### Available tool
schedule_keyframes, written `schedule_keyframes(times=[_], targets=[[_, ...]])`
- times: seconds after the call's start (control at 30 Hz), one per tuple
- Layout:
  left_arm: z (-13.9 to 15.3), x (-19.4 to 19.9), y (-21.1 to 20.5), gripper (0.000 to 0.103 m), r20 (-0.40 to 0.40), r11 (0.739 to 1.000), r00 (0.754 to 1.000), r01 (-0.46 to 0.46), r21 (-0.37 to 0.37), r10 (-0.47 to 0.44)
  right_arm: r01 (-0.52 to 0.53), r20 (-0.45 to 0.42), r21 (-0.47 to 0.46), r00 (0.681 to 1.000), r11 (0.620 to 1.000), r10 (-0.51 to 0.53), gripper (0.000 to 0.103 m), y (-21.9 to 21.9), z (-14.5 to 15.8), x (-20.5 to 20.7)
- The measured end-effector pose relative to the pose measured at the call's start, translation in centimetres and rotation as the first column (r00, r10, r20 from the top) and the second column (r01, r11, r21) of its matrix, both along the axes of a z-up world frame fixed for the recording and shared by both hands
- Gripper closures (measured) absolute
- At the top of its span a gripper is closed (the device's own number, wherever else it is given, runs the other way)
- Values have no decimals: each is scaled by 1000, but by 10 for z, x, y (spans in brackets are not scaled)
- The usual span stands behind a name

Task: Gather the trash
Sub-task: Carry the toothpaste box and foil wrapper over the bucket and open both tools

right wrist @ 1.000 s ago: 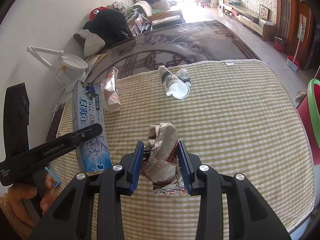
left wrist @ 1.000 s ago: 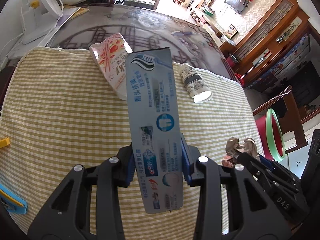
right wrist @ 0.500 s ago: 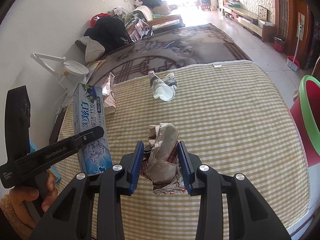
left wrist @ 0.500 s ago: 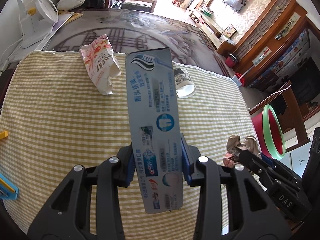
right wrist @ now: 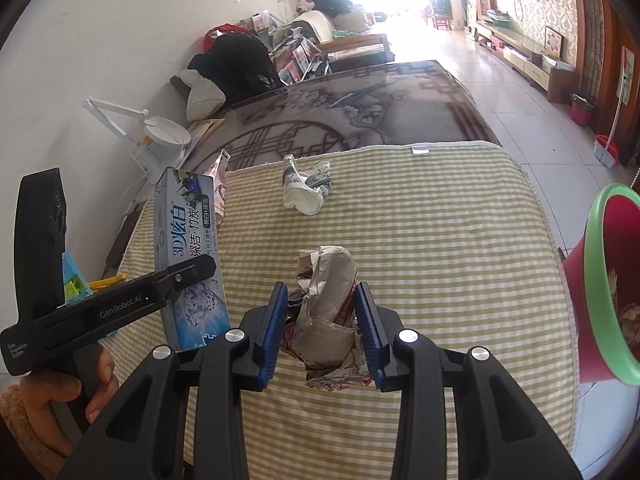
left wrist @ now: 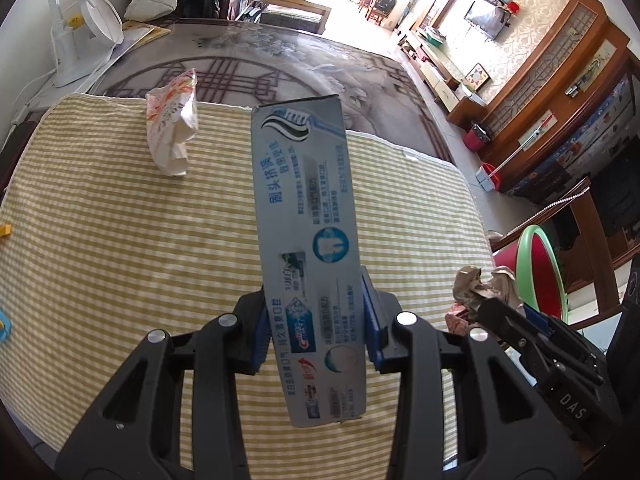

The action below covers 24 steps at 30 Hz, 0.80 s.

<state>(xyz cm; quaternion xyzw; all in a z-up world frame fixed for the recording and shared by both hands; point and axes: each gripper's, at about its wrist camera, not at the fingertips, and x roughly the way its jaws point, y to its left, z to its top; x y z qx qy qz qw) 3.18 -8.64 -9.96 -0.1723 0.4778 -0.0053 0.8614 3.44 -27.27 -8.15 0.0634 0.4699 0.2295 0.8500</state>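
The red bin with the green rim (right wrist: 608,280) is seen just right of the right tool (right wrist: 322,332), clenched on crumpled paper (right wrist: 326,304), nearer than the left tool (left wrist: 314,320) gripping the upright blue toothpaste box (left wrist: 308,240).

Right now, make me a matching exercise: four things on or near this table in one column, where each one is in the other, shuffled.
1. toothpaste box
2. crumpled wrapper
3. paper cup
4. red bin

a. lying on the checked cloth
b. in the left hand-held gripper
c. beside the table edge
d. in the right hand-held gripper

Pairs: 1-b, 2-d, 3-a, 4-c
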Motion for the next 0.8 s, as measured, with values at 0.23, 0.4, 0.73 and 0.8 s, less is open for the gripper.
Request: schedule_keyframes(times=[0.23,0.4,0.73,0.8], targets=[[11,-1,-31,67,18,1000,1000,-14,20,14,-17,12,25,1000,1000,16,69,-30,5,0],[17,0,-51,67,24,999,1000,-3,33,2,1,10,49,1000,999,-1,69,-55,6,-2],[23,9,-99,67,36,997,997,64,36,-65,99,41,68,994,993,-102,69,-116,15,1],[23,12,-112,67,37,995,995,91,35,-92,156,65,50,985,986,-159,69,-138,19,1]])
